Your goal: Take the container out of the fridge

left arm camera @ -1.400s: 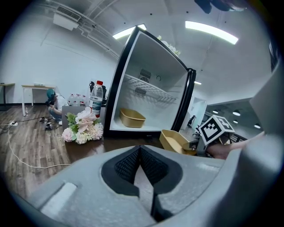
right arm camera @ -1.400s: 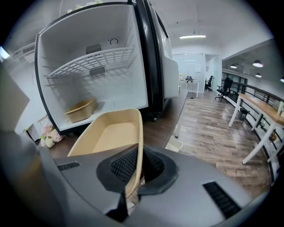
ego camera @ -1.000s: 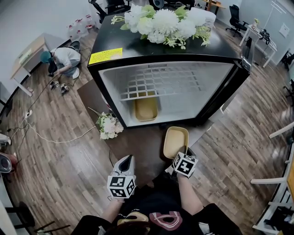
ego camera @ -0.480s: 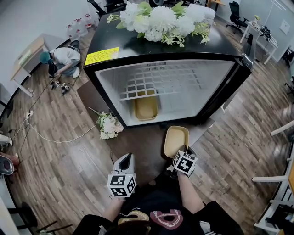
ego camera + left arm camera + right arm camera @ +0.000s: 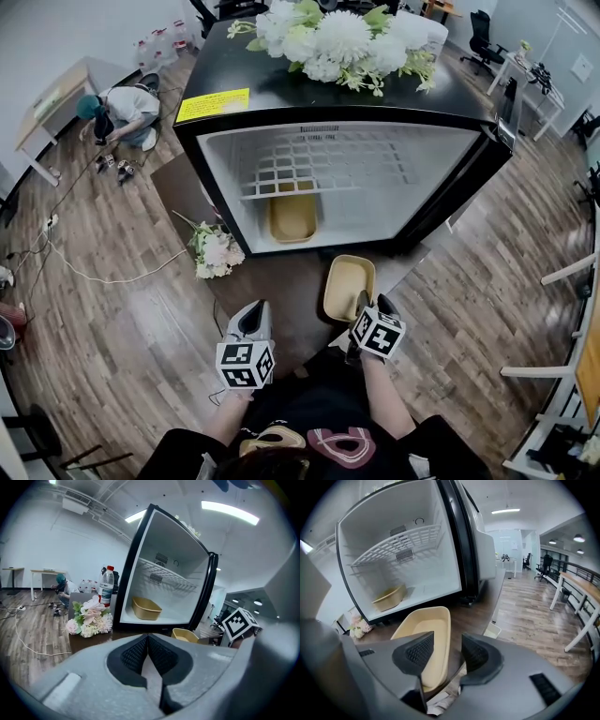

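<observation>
One tan container [image 5: 349,286] rests on the dark table in front of the open fridge [image 5: 328,117]. Its right wall [image 5: 436,634] stands between the jaws of my right gripper [image 5: 447,641], which are opening, with a gap at the pads. In the head view that gripper [image 5: 366,305] is at the container's near end. A second tan container [image 5: 292,217] lies on the fridge floor under the wire shelf, also visible in the left gripper view [image 5: 146,609]. My left gripper [image 5: 147,637] is shut and empty, held left of the table container [image 5: 253,314].
A bunch of pale flowers [image 5: 216,251] lies on the table [image 5: 281,309] left of the fridge opening, with a water bottle [image 5: 107,585] behind it. More flowers [image 5: 342,37] sit on the fridge top. A person [image 5: 117,108] crouches on the wooden floor at the far left.
The right gripper's jaws have parted from the rim of the container on the table. The left gripper stays shut in about the same place.
</observation>
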{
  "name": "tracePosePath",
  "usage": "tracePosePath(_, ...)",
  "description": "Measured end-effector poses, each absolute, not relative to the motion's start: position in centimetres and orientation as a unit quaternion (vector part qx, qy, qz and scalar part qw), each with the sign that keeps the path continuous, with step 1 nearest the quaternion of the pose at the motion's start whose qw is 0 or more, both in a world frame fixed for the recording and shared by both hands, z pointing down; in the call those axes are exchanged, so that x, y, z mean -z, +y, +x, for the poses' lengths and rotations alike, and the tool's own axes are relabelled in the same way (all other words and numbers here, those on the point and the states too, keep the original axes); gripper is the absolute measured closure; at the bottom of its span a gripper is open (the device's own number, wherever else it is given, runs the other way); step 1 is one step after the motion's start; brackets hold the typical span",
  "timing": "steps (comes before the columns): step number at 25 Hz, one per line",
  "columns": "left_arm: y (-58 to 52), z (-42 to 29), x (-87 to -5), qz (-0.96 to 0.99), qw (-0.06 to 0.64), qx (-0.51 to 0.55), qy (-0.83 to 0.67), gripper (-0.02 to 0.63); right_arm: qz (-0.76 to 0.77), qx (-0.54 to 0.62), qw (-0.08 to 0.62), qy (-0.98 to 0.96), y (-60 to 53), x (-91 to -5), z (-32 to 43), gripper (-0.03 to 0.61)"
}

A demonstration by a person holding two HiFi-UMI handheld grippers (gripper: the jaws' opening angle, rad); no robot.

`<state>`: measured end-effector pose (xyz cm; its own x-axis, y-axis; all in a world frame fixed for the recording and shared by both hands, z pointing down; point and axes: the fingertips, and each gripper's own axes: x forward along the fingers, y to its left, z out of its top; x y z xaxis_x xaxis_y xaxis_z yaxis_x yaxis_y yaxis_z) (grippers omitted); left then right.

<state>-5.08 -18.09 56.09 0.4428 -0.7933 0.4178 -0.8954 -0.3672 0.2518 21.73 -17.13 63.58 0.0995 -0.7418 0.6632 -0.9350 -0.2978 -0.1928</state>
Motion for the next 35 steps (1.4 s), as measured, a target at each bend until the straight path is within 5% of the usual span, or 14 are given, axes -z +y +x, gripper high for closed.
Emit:
tracePosePath(15,-24.9,-3.1,-52.6,0.808,0.214,-0.082,-0.543,0.603,0.723,-0.285,0.132,-0.615,-18.7,-59.0,22.9,0.405)
tracePosePath(24,-29.5,-1.9,-52.8,0.795,0.233,-0.079,-0.554,0.465,0.718,-0.282,0.136,-0.622,-19.6,-58.7,24.3,0.407)
tracePosePath(35,-34.4,-1.4,-54.7,0.747,0.255,-0.134,-0.599,0.451,0.700,-0.279,0.151,-0.640,-21.4,-59.0,25.0,0.410)
